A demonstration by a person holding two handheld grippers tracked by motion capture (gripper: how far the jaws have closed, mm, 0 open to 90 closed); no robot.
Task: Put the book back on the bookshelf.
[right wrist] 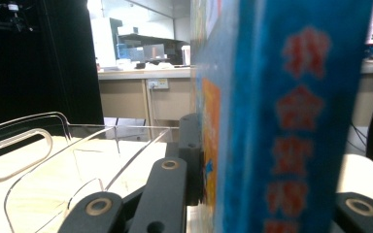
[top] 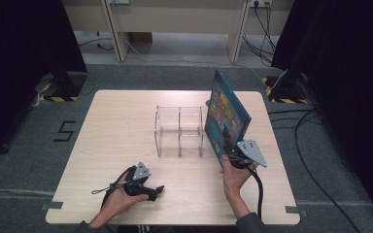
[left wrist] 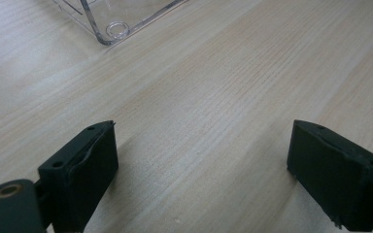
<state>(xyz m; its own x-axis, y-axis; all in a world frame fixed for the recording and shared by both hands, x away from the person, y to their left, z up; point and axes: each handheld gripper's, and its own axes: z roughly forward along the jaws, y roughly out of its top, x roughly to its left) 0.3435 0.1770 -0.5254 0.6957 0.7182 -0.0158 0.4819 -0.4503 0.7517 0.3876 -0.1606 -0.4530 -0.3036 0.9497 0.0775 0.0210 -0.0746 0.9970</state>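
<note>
A blue picture book (top: pixel 227 118) stands upright and tilted at the right end of a clear acrylic rack (top: pixel 179 131) with several slots. My right gripper (top: pixel 237 156) is shut on the book's near lower edge. In the right gripper view the book's blue spine (right wrist: pixel 291 121) with red characters rises between the jaws, and the rack (right wrist: pixel 53 160) lies to its left. My left gripper (top: pixel 150 190) rests low over the table near the front edge, open, with nothing between its fingers (left wrist: pixel 80 174). A corner of the rack (left wrist: pixel 114 26) shows ahead of it.
The wooden table (top: pixel 116 141) is bare left of the rack. Black curtains hang at both sides. Cables run over the grey floor at the right, and a wooden bench stands beyond the table.
</note>
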